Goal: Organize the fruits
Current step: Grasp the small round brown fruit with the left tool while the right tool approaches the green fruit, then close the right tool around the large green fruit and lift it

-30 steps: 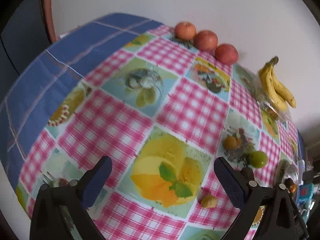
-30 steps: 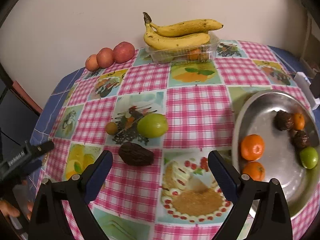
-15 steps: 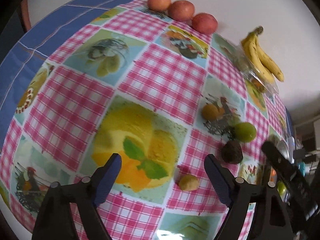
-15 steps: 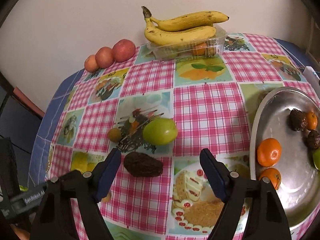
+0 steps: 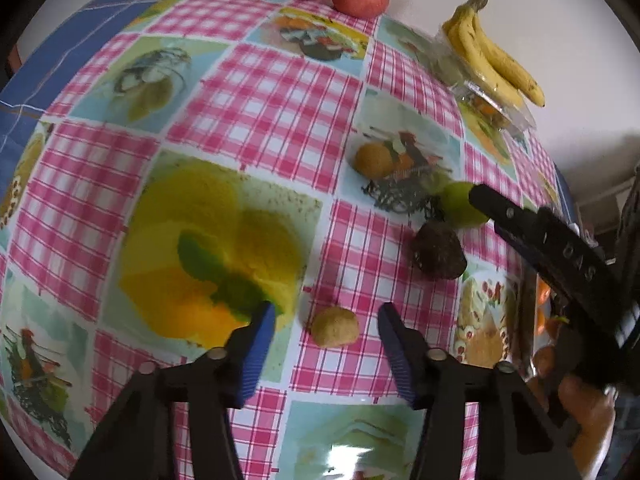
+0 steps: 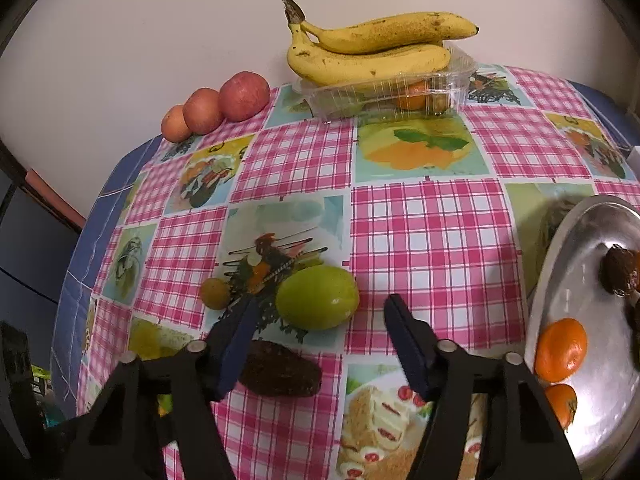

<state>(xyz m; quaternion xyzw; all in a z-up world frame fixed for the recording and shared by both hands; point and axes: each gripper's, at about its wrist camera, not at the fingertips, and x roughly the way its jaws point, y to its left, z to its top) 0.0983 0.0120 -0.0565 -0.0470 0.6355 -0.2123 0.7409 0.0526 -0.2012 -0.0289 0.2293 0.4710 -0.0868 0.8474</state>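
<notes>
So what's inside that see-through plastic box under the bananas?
Through the clear plastic box I can see one orange fruit and something yellowish beside it. The yellow bananas lie on top, and the ribbed walls blur the rest, so I can't tell what else is inside.

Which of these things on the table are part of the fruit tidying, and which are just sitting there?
In the job: small yellow fruit between the left gripper's closing jaws; green fruit between the right gripper's; dark fruit; small orange fruit; metal tray.

Lying about, seemingly: bananas, plastic box, three apples, tablecloth.
</notes>
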